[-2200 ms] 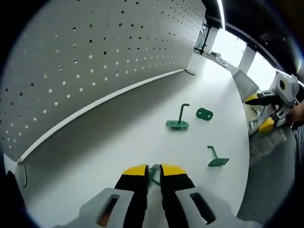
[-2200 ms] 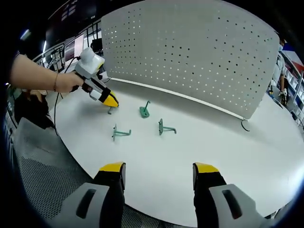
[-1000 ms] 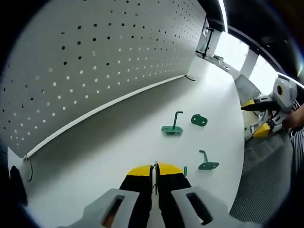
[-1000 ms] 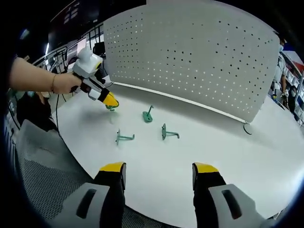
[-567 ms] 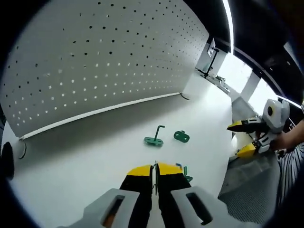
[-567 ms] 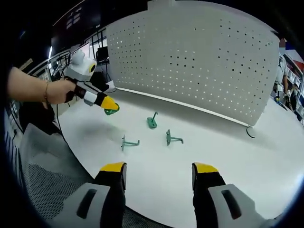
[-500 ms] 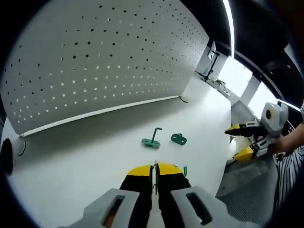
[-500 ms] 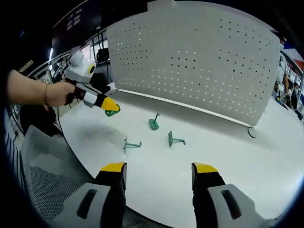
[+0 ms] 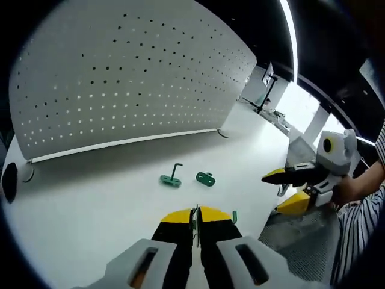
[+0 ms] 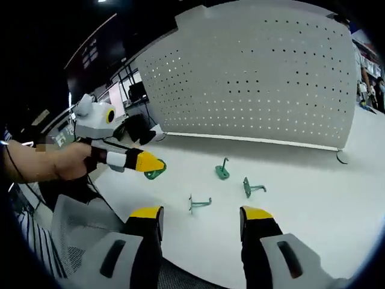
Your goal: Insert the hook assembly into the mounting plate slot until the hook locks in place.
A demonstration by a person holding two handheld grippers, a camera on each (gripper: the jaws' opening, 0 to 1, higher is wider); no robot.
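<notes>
My left gripper (image 9: 196, 214) is clamped on a green plate (image 10: 155, 173), lifted clear of the white table (image 10: 313, 205), with the plate's edge showing between the jaws. My right gripper (image 10: 197, 217) is wide open and holds nothing. Nearer the pegboard (image 10: 258, 78) than my plate, three green hook pieces (image 10: 222, 171) (image 10: 251, 187) (image 10: 198, 203) lie on the table. Nothing is inserted yet; I judge the mating and locking remain. I can read no writing.

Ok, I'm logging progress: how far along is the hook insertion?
Done: the left gripper holds a green part in the air. In hand: only that; the right gripper is open and empty. Left: three green pieces lie loose on the table, nothing joined or locked.
</notes>
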